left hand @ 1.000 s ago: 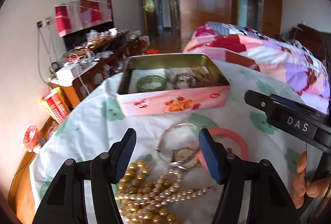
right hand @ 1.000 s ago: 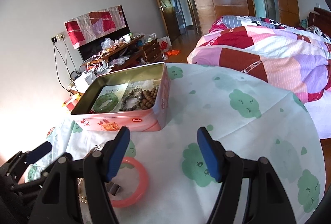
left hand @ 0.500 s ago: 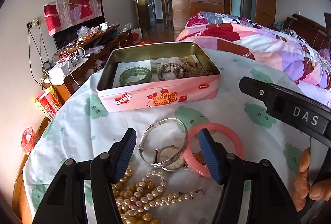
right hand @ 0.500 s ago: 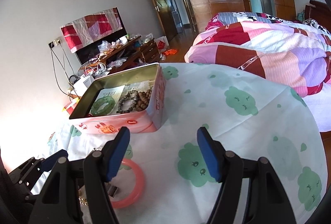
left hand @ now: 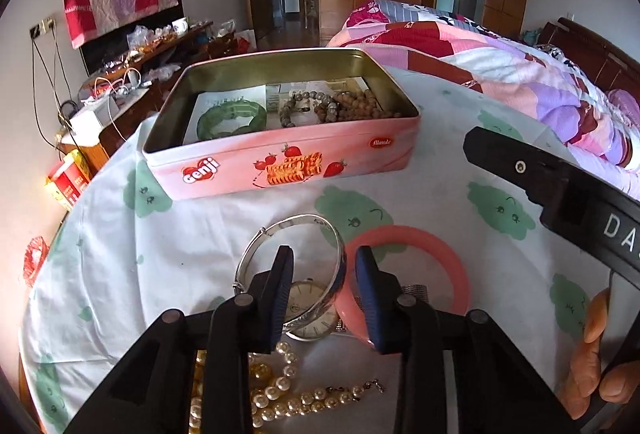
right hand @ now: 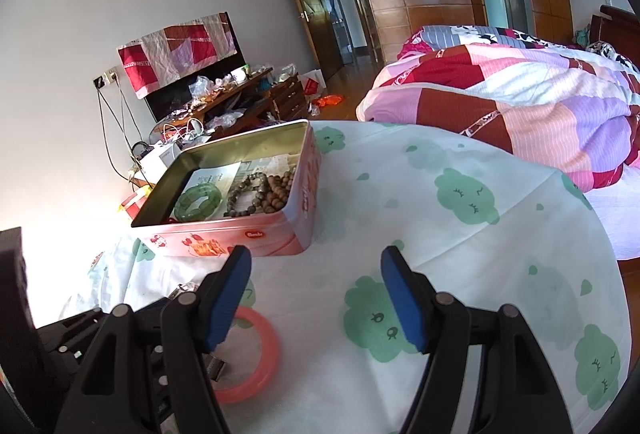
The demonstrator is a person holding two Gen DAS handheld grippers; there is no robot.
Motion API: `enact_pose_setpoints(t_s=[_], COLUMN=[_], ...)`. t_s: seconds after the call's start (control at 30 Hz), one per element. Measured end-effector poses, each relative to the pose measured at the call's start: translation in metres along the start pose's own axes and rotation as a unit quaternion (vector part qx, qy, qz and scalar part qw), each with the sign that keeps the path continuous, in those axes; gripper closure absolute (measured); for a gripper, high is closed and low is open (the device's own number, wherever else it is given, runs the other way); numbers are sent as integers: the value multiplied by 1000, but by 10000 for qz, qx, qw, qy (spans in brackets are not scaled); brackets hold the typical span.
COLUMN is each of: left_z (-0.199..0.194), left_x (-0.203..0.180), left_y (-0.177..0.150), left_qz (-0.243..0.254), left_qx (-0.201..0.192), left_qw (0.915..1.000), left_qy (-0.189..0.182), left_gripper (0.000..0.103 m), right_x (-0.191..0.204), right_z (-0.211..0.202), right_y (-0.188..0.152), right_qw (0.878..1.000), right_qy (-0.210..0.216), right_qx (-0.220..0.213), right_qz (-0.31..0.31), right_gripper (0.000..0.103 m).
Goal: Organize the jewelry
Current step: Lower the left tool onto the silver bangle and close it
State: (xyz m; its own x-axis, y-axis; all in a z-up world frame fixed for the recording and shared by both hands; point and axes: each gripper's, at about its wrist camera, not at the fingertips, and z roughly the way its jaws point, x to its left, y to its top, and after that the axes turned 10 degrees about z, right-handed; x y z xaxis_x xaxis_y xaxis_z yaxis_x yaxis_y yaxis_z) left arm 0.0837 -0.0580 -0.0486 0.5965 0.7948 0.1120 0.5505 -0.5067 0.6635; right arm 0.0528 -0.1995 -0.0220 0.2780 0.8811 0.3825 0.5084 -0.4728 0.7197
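A pink biscuit tin stands open on the cloth, holding a green bangle and brown bead bracelets. In front of it lie a silver bangle, a watch, a pink bangle and a pearl necklace. My left gripper is low over them with its jaws closing. The silver bangle's right rim lies between the pads, and a gap still shows beside it. My right gripper hovers open and empty over the cloth, right of the tin and the pink bangle.
The round table wears a white cloth with green prints. A quilted bed lies behind on the right, a cluttered low cabinet on the left. A person's hand shows at the right edge of the left wrist view.
My left gripper has come forward and down over the silver bangle, and its jaws have narrowed from wide to about half. The right gripper has stayed put.
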Motion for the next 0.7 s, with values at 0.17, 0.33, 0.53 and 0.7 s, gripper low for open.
enact_pose_setpoints(t_s=[0.17,0.33,0.53,0.7], left_z=[-3,-20,-52,-63], left_x=[0,11,46,73], left_y=[-1,-3,-17,-34], left_qz=[-36,-303,-1219,-2052], left_qx=[-59,-533,-1447,-1810], left_qw=[9999,9979,9808,9604], left_qy=[-142,-193,-464,-532], left_gripper=[90,97,97,97], right_x=[0,0,-2,0], right_z=[0,0,3,5], right_y=[0,1,2,1], right_qw=[10000,10000,9999,9995], right_qy=[4,11,33,224], right_qx=[-5,3,95,236], right_qz=[4,0,48,47], right_gripper=[32,32,32,32])
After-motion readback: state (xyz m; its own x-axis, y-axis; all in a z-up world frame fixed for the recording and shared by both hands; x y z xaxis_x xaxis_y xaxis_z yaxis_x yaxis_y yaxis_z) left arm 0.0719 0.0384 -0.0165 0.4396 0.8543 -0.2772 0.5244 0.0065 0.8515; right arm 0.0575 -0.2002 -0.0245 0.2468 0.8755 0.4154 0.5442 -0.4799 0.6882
